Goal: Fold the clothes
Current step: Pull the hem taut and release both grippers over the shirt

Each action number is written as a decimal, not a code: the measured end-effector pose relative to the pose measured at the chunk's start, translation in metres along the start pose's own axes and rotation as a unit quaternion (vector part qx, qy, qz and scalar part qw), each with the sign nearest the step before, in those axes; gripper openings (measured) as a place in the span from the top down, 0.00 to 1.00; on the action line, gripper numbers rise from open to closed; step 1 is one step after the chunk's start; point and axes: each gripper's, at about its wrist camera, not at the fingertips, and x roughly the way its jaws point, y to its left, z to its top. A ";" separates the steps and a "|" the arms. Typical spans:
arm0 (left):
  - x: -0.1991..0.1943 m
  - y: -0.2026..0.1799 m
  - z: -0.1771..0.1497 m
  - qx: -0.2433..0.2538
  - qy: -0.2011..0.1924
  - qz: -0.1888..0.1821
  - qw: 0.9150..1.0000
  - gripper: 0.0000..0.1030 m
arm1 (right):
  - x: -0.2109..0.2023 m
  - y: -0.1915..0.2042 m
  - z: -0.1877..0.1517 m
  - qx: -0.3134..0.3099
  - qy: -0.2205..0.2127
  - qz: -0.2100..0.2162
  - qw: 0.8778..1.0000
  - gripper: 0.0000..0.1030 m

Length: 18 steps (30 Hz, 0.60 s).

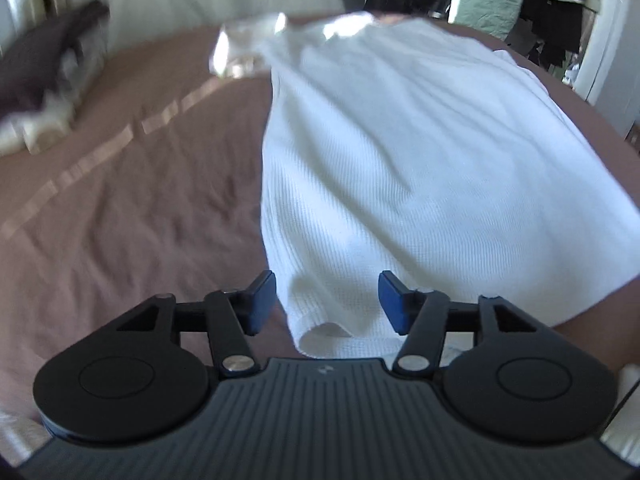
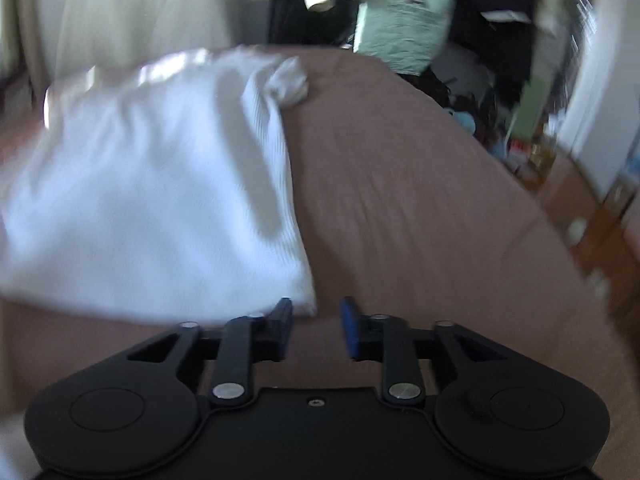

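white shirt (image 1: 400,152) | lies lengthwise away from cameras, hem nearest | left gripper (image 1: 327,300) apart, empty | right gripper (image 2: 316,328) narrowly apart, empty

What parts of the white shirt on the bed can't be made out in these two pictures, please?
- Left wrist view: the shirt's near hem is hidden behind the left tool.
- Right wrist view: its left side is cut off by the frame edge.
- Both views: the bunched far sleeve is blurred.

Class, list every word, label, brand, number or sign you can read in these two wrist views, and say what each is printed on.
None can be read.
Left gripper: a small embossed mark on its ribbed body, too small to read.
Boxes on the floor beside the bed: coloured packaging, too blurred to read.
White shirt: no print visible.
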 end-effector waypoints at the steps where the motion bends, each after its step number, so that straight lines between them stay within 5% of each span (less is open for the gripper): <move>1: 0.010 0.008 0.004 -0.020 0.018 -0.013 1.000 0.45 | -0.002 -0.002 0.003 0.023 -0.008 0.018 1.000 0.64; 5: 0.041 0.035 0.005 -0.078 0.044 -0.036 0.995 0.43 | 0.001 0.008 0.020 0.061 -0.034 0.047 0.996 0.39; 10: 0.039 0.032 -0.005 -0.049 0.017 -0.035 0.998 0.47 | 0.031 0.019 0.037 0.045 -0.014 0.016 0.999 0.32; 12: 0.037 0.026 -0.007 -0.028 0.016 -0.031 0.999 0.95 | 0.048 0.016 0.038 0.048 0.005 0.006 0.999 0.32; 16: 0.023 0.022 -0.011 -0.016 -0.004 0.008 1.000 0.95 | 0.085 0.001 0.029 0.096 0.056 0.002 0.994 0.32; 18: 0.010 0.029 -0.011 -0.029 -0.025 0.052 0.998 0.95 | 0.091 0.004 0.024 0.097 0.056 -0.013 0.994 0.40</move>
